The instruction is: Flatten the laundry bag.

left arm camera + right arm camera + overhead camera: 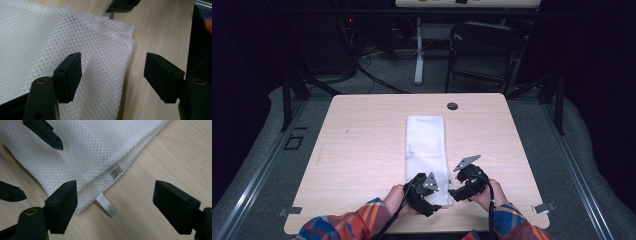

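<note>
Straddle near corners of white mesh bag squarely with both open jaws (nothing gripped yet), then pinch every layer.

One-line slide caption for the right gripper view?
Open right tool straddling the corner of a folded white mesh cloth with a white tag, on a wooden table.
</note>
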Motion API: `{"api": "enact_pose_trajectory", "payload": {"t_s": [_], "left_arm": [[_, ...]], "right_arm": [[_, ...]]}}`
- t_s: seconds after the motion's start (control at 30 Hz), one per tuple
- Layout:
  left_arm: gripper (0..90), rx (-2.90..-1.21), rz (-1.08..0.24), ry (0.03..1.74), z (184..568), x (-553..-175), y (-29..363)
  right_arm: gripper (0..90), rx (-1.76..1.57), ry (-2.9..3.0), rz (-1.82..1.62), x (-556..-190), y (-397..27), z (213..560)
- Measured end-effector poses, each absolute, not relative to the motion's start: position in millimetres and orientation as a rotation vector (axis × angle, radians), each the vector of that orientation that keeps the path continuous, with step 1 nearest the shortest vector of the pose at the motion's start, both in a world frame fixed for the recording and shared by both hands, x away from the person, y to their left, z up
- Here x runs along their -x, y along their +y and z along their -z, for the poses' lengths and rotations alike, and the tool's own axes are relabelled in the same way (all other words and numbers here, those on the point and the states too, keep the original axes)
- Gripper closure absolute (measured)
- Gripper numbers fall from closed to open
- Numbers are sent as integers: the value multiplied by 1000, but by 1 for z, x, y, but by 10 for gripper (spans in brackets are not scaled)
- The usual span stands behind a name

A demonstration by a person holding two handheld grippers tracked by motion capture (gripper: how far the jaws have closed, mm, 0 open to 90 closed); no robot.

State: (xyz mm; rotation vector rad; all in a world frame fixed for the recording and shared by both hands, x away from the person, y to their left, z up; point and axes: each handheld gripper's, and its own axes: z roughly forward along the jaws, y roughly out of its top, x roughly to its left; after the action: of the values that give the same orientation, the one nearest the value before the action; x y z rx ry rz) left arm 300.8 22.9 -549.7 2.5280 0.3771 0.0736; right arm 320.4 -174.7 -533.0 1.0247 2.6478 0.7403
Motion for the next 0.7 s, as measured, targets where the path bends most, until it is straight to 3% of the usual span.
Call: {"api": "enact_pose_trajectory", "payload": {"t_s": [0.2,0.7], "left_arm": [[480,-2574,-87,369,559,-302,19],[722,-2533,-31,403,561,-313,27]], "right_arm": [[196,-1027,2650,-739,-321,-175,534],[198,-1033,2660,-736,-321,-174,534]]}}
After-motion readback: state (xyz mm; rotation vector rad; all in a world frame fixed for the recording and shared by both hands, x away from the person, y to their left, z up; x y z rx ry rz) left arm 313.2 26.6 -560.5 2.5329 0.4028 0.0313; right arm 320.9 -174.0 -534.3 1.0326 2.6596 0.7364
